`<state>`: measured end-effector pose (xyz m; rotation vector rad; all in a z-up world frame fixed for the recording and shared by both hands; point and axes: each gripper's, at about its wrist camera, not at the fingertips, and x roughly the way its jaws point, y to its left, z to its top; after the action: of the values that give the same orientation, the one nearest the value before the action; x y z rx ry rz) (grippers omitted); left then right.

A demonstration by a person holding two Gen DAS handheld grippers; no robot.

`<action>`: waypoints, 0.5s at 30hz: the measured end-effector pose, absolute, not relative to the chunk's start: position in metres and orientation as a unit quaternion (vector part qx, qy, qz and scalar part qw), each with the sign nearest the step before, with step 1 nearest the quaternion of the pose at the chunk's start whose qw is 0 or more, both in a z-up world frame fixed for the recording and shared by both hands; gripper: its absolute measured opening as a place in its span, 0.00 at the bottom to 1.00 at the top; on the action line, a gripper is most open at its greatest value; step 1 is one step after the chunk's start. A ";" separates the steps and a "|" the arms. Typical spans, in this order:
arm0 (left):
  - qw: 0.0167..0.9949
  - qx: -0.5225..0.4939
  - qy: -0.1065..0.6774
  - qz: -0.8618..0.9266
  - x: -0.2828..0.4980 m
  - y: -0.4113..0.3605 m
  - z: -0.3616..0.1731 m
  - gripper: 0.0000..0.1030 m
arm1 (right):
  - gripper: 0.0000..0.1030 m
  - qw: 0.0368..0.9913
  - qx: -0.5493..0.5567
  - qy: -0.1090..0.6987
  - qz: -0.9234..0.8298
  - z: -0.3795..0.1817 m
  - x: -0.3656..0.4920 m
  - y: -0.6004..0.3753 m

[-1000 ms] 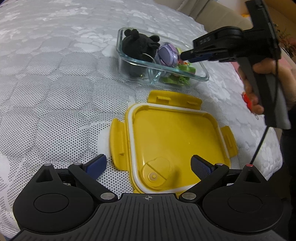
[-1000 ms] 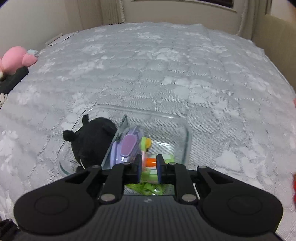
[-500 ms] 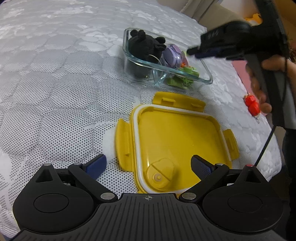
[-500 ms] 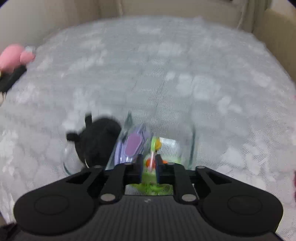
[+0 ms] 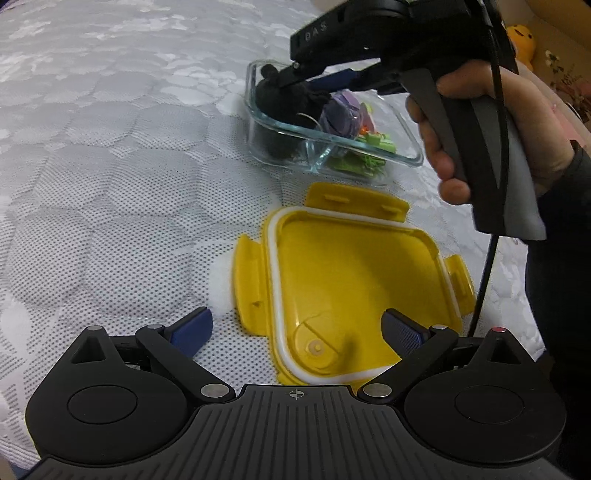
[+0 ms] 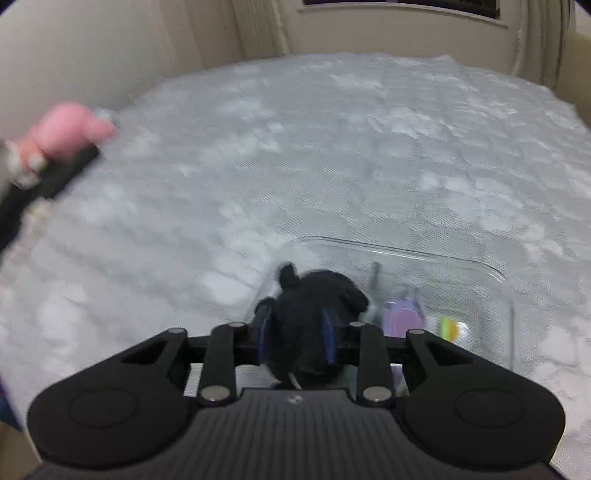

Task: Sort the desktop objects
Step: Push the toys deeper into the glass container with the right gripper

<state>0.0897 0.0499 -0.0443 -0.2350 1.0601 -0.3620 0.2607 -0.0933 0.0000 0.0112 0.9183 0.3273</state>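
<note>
A glass container [image 5: 410, 158] on the quilted bedcover holds a black plush toy [image 5: 284, 99], a purple piece [image 5: 340, 114] and green bits [image 5: 373, 142]. My right gripper [image 5: 295, 79] hovers just over the black plush, held by a hand [image 5: 461, 122]. In the right wrist view the jaws of that gripper [image 6: 295, 332] are opening, and the black plush [image 6: 314, 291] shows between the blue pads without being pressed. My left gripper [image 5: 295, 330] stands wide open above the near edge of the yellow lid [image 5: 351, 266], which lies upside down in front of the container.
A pink plush [image 6: 70, 129] lies on something dark at the bed's far left. A yellow toy [image 5: 521, 35] sits beyond the right edge of the bed. A wall and a window sill close off the far side.
My right gripper has swung left, from over the green and purple pieces to over the black plush, and its jaws have spread apart. My left gripper has kept still and open.
</note>
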 end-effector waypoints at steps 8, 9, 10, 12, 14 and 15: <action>0.840 -0.127 0.499 -0.170 0.096 0.056 -0.043 0.98 | 0.29 0.873 0.039 0.457 0.167 0.004 0.255 -0.118; 0.841 -0.124 0.498 -0.170 0.095 0.056 -0.043 0.98 | 0.30 0.878 0.048 0.448 0.161 0.008 0.255 -0.125; 0.842 -0.123 0.498 -0.170 0.095 0.057 -0.042 0.98 | 0.32 0.882 0.047 0.446 0.146 0.012 0.258 -0.131; 0.842 -0.129 0.495 -0.168 0.095 0.059 -0.042 0.98 | 0.37 0.886 0.033 0.448 0.117 0.017 0.265 -0.142; 0.841 -0.137 0.496 -0.169 0.096 0.059 -0.043 0.98 | 0.39 0.885 0.028 0.453 0.104 0.013 0.268 -0.150; 0.839 -0.137 0.498 -0.170 0.096 0.058 -0.044 0.98 | 0.39 0.884 0.031 0.455 0.102 0.010 0.269 -0.153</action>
<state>0.0961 0.0582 -0.0435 -0.2888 1.0528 -0.3605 0.2693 -0.1534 0.0100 0.0651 0.9478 0.2131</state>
